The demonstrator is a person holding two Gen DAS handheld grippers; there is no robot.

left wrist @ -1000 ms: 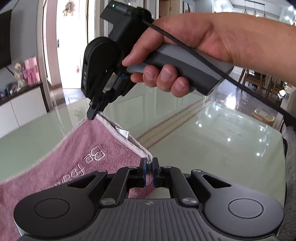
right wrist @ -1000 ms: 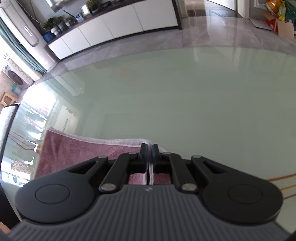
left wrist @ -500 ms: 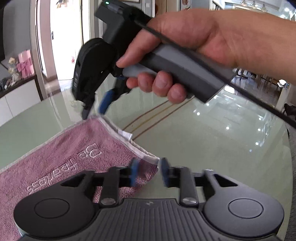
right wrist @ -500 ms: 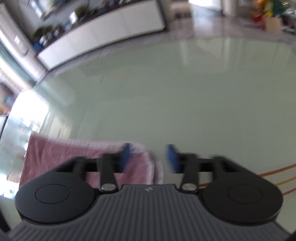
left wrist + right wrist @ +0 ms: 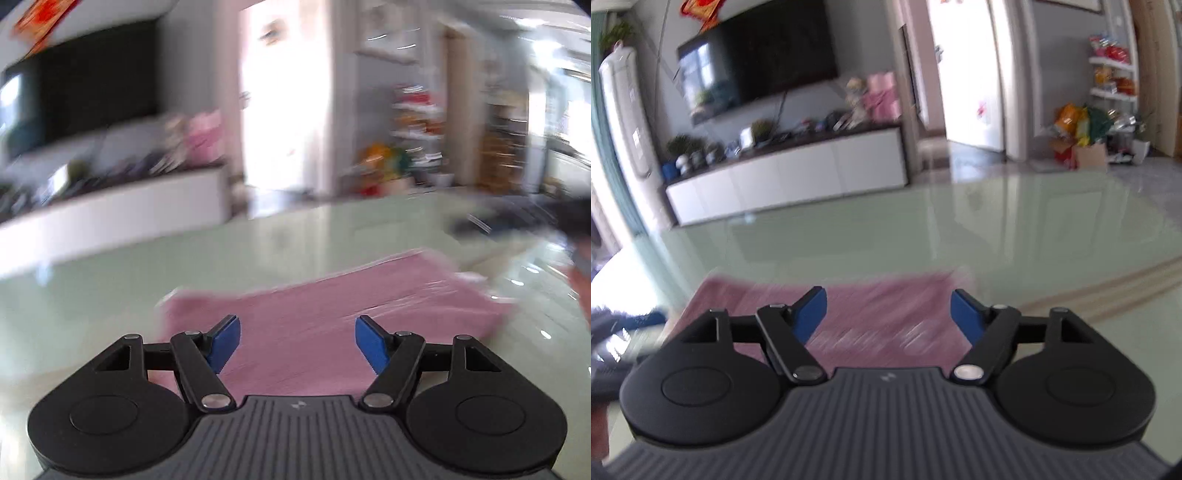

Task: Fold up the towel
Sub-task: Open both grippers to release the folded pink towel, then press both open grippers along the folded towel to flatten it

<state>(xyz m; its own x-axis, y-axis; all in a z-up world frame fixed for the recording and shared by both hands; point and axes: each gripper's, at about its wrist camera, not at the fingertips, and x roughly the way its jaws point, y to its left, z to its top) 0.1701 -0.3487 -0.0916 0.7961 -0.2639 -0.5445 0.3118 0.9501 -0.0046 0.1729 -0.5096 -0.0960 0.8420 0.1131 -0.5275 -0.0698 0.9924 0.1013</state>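
Both sets of jaws are spread wide apart and hold nothing.

Under the left gripper (image 5: 297, 341) lies the pink towel (image 5: 332, 317), flat on the shiny green table (image 5: 110, 280). Its blue pads (image 5: 225, 341) sit well apart, with towel showing in the gap between them. Under the right gripper (image 5: 888, 319) the same pink towel (image 5: 882, 306) lies on the table (image 5: 960, 229), and its blue pads (image 5: 809, 314) are far apart too. Both views are blurry, so the towel's edges look smeared and I cannot tell how many layers it has. Far behind the table stand a long white cabinet (image 5: 786, 173) and a big black TV (image 5: 757, 55) on the wall.
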